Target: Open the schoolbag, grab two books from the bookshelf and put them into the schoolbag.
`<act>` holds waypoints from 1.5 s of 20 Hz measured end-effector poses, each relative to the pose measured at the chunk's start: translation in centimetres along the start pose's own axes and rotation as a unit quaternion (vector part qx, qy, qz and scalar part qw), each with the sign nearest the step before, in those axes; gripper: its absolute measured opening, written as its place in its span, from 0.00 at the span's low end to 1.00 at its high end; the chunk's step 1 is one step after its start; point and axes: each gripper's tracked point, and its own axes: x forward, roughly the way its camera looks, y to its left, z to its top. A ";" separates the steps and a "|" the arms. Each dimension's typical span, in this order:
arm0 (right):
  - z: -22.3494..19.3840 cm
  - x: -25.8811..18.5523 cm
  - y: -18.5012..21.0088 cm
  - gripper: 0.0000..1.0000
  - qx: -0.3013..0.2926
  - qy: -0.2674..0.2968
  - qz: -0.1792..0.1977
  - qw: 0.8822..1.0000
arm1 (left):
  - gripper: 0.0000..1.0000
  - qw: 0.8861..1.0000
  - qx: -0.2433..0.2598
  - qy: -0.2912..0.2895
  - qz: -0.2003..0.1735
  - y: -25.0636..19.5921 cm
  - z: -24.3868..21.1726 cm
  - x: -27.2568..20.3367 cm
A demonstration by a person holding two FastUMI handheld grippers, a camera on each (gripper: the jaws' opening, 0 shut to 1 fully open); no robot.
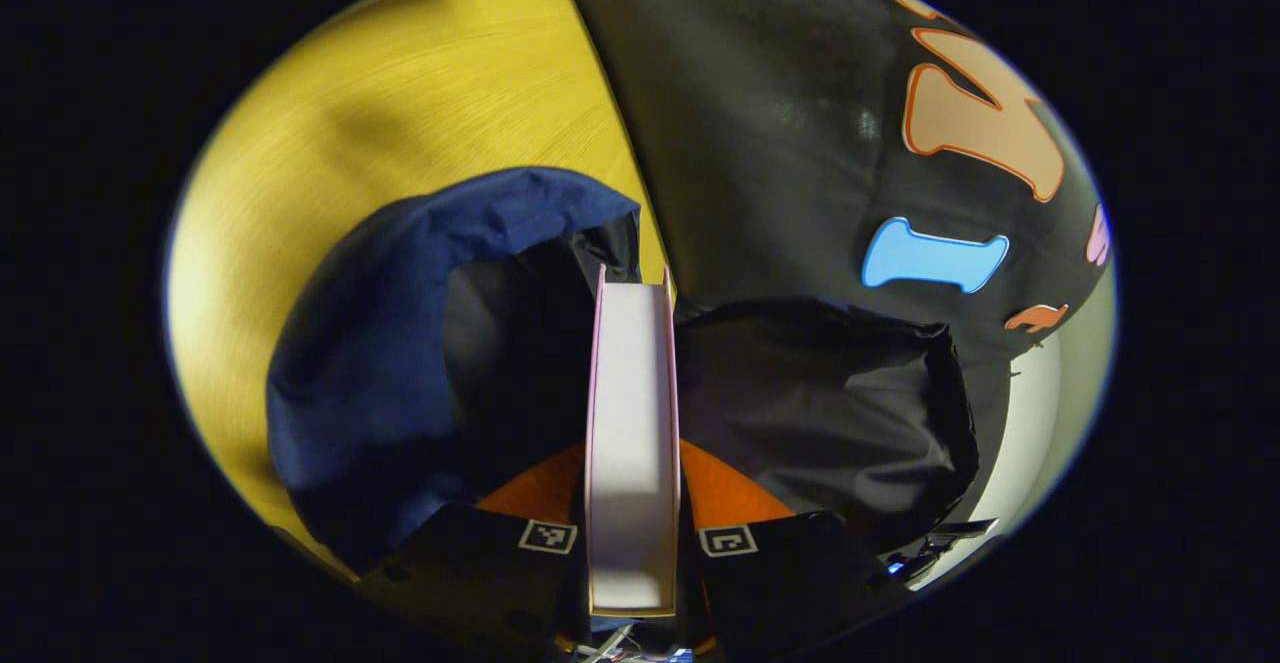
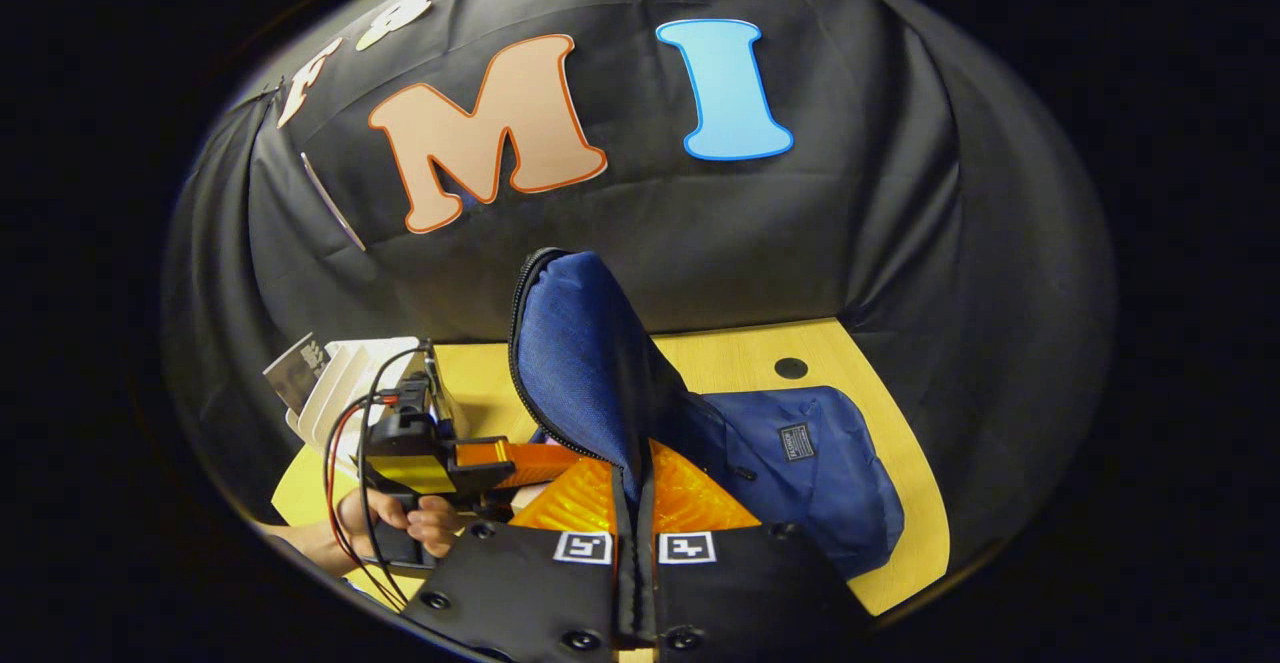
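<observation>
Left gripper view: left gripper (image 1: pixel 632 553) clamped on a book (image 1: pixel 632 423), both fingers pressed against its two covers. Book held edge-on, page block facing the camera, pink cover edges along both sides, far end pointing into the mouth of the schoolbag (image 1: pixel 380 343). Bag opening gaping dark around the book's far end; blue outer fabric curving over on the left, black lining (image 1: pixel 830 413) bulging on the right. Yellow wood-grain table (image 1: pixel 400 93) beyond the bag at upper left. Black cloth wall at upper right.

Right gripper view: right gripper (image 2: pixel 634 553) closed on the edge of the schoolbag's flap (image 2: pixel 590 363), fabric pinched in the narrow line between the two fingers. Flap lifted upright, zipper teeth running along its left rim. Rest of the blue bag (image 2: pixel 810 473) lying on the table (image 2: pixel 890 423) to the right, small dark patch on its front pocket. Round dark hole in the tabletop just behind the bag.

Left gripper body (image 2: pixel 420 448) also seen here at lower left, low beside the raised flap, red and black cables looping off it, a hand (image 2: pixel 400 523) wrapped around its grip. White bookshelf (image 2: pixel 345 383) behind that hand, near the wall, with a dark-covered book (image 2: pixel 295 373) leaning at its left end.
</observation>
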 end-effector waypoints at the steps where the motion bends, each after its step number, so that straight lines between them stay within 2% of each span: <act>1: 0.0 0.1 0.0 0.07 0.000 0.000 0.001 1.000 | 0.30 1.000 -0.005 0.000 -0.003 0.2 -0.3 0.4; 2: -0.1 0.0 0.0 0.07 0.000 0.001 0.002 1.000 | 0.32 1.000 -0.009 -0.001 -0.005 0.4 -0.7 0.7; 3: 0.0 0.0 -0.1 0.04 -0.001 0.001 0.000 1.000 | 0.30 1.000 -0.017 0.000 -0.004 0.7 -1.0 0.9; 4: 0.0 -0.1 -0.1 0.07 -0.002 0.002 0.001 1.000 | 0.30 1.000 -0.027 0.001 -0.001 0.9 -1.2 0.9; 7: 0.0 -0.1 0.0 0.04 -0.001 0.003 0.002 1.000 | 0.28 0.999 -0.040 0.003 0.000 1.4 -1.4 1.0; 9: -0.1 0.0 0.0 0.07 -0.001 0.004 0.001 1.000 | 0.30 0.999 -0.034 0.002 0.005 1.4 -1.4 1.1; 10: -0.1 0.0 0.0 0.04 -0.001 0.005 0.000 1.000 | 0.31 0.999 -0.031 -0.001 0.008 1.5 -1.3 1.1; 12: -0.1 0.0 0.0 0.04 -0.003 0.007 0.000 1.000 | 0.32 0.999 -0.030 0.001 0.012 1.5 -1.4 1.0; 13: 0.0 0.1 0.0 0.07 -0.002 0.006 0.000 1.000 | 0.31 0.999 -0.030 0.001 0.014 1.5 -1.4 1.1; 15: -0.1 0.0 0.0 0.00 -0.003 0.007 -0.001 1.000 | 0.32 1.000 -0.021 -0.003 0.018 1.6 -1.3 1.1; 16: -0.1 0.1 -0.1 0.00 -0.004 0.007 -0.002 1.000 | 0.33 1.000 -0.015 -0.003 0.020 1.6 -1.3 0.9; 17: -0.1 0.1 0.0 0.00 -0.005 0.009 -0.002 1.000 | 0.33 0.999 -0.005 -0.011 0.048 2.7 -1.2 0.7; 19: 0.0 0.1 0.0 0.00 -0.006 0.006 -0.005 1.000 | 0.57 0.996 0.005 -0.012 0.087 4.0 -0.7 0.8; 20: -0.1 0.1 0.0 0.00 -0.006 0.006 -0.006 1.000 | 0.60 0.995 0.010 -0.014 0.096 4.1 -0.6 0.7; 22: -0.3 0.2 0.0 0.04 -0.010 0.007 -0.006 1.000 | 0.68 0.993 0.037 -0.020 0.115 4.3 -0.3 0.1; 23: -0.2 0.1 0.1 0.05 -0.009 0.007 -0.006 1.000 | 0.68 0.988 0.068 -0.022 0.139 4.7 -0.1 -0.2; 24: -0.3 0.2 0.1 0.06 -0.010 0.008 -0.006 1.000 | 0.78 0.979 0.106 -0.025 0.170 5.3 0.1 -0.6; 25: -0.2 0.2 0.1 0.07 -0.011 0.008 -0.007 1.000 | 0.81 0.972 0.139 -0.024 0.190 5.2 0.5 -1.2; 26: -0.3 0.2 0.1 0.04 -0.013 0.008 -0.008 1.000 | 0.75 0.967 0.161 -0.020 0.198 4.9 0.7 -1.8; 28: -0.2 0.2 0.2 0.00 -0.019 0.010 -0.010 1.000 | 0.78 0.959 0.194 -0.020 0.207 4.1 1.5 -3.3; 30: 0.0 0.2 0.3 0.00 -0.024 0.010 -0.012 1.000 | 0.79 0.945 0.236 -0.027 0.224 3.9 2.5 -4.7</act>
